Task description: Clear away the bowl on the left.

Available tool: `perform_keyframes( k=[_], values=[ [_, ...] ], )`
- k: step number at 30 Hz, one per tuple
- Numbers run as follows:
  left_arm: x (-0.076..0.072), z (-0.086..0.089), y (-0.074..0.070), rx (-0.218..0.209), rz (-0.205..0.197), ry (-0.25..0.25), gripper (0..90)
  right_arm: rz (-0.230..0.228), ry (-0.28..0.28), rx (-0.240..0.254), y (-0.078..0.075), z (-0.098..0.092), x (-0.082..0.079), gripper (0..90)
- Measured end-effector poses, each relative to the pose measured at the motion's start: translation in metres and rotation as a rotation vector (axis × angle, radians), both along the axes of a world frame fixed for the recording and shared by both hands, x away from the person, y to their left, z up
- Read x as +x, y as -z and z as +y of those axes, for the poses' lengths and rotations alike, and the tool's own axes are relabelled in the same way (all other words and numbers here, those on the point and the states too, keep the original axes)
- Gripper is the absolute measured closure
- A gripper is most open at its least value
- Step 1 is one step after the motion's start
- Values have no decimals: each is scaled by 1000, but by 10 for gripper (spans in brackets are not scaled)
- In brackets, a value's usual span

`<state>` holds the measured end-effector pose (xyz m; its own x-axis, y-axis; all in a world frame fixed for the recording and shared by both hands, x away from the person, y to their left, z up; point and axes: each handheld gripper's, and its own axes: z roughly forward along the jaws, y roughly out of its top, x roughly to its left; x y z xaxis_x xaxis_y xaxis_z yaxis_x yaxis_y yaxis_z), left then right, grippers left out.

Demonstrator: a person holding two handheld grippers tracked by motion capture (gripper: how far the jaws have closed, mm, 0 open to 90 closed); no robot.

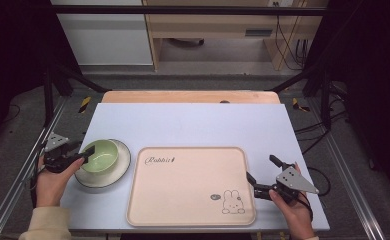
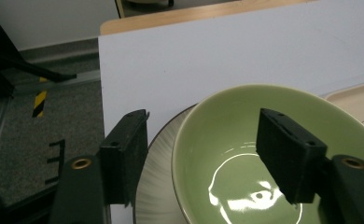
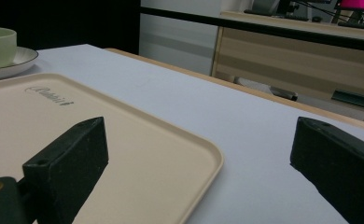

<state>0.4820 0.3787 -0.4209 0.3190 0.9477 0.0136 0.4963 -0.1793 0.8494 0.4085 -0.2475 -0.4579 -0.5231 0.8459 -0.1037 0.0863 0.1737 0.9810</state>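
A pale surface [image 1: 193,122] carries a beige tray [image 1: 183,192] at its near centre, printed with a script word at the tray's ten o'clock corner and a small rabbit [image 1: 231,202] at its five o'clock corner. At nine o'clock from the tray, just beside its edge, sits a white plate [image 1: 120,165] with a dark rim, and on the plate stands a green bowl [image 1: 103,152], upright.

The left gripper [image 1: 83,152], held in a hand [image 1: 50,182] at the surface's nine o'clock edge, reaches the bowl from the side. In the left gripper view its jaws straddle the bowl's [image 2: 264,140] wall, one inside the bowl, the other outside above the plate [image 2: 159,186]. They stand partly open, and a gap shows between the outer jaw and the wall, so nothing is gripped.

The right gripper [image 1: 263,172] rests in the other hand [image 1: 295,210] at four o'clock from the tray, just off its edge. Its jaws are spread wide and hold nothing; in the right gripper view one hangs over the tray's [image 3: 124,140] corner, the other over bare surface [image 3: 245,140].
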Motion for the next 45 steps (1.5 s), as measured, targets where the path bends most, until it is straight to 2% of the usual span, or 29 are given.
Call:
perform_keyframes(
  k=[4,7,10,11,12,13,16,17,18,22,23,24,25,31,33,34,35,37,40,41,45],
  values=[
    [1,0,0,16,41,-25,433,-4,4,1,-1,-2,-1,43],
    [3,3,-4,37,87,-36,480,-7,5,2,-2,-4,0,43],
    [5,3,-5,34,99,-43,508,-7,9,3,-2,-5,0,43],
    [7,4,-6,65,130,-24,540,-7,8,1,-1,-5,0,42],
    [7,4,-6,65,130,-24,546,-7,8,1,-1,-5,0,42],
    [9,6,-6,76,150,-12,547,-7,12,2,-1,-5,1,42],
    [12,6,-5,42,174,9,562,-7,8,-1,-1,-5,1,42],
    [15,4,-4,66,207,21,575,-5,7,-2,-1,-4,2,42],
    [15,4,-4,66,207,21,586,-5,7,-2,-1,-4,2,42],
    [21,1,0,83,259,13,640,-1,10,-5,-1,-4,1,41],
    [23,0,3,100,288,19,650,-4,9,-4,-1,-4,1,41],
    [23,0,3,100,288,19,656,-4,9,-4,-1,-4,1,41],
    [25,-1,4,117,307,18,660,-5,10,-4,-1,-5,1,41],
    [28,3,7,105,334,13,700,-1,9,-4,0,-5,2,41],
    [30,3,9,65,346,19,710,5,4,-7,0,-4,2,41],
    [30,3,9,65,346,19,722,5,4,-7,0,-4,2,41],
    [31,4,11,74,365,25,731,6,3,-8,0,-4,2,41],
    [32,4,11,71,364,20,737,5,2,-8,0,-4,2,41],
    [32,5,12,66,369,15,792,5,4,-7,0,-4,2,41],
    [32,5,11,69,388,31,793,9,4,-8,1,-4,2,41],
    [32,4,10,64,391,40,805,13,6,-12,2,-3,2,41]
  ],
)
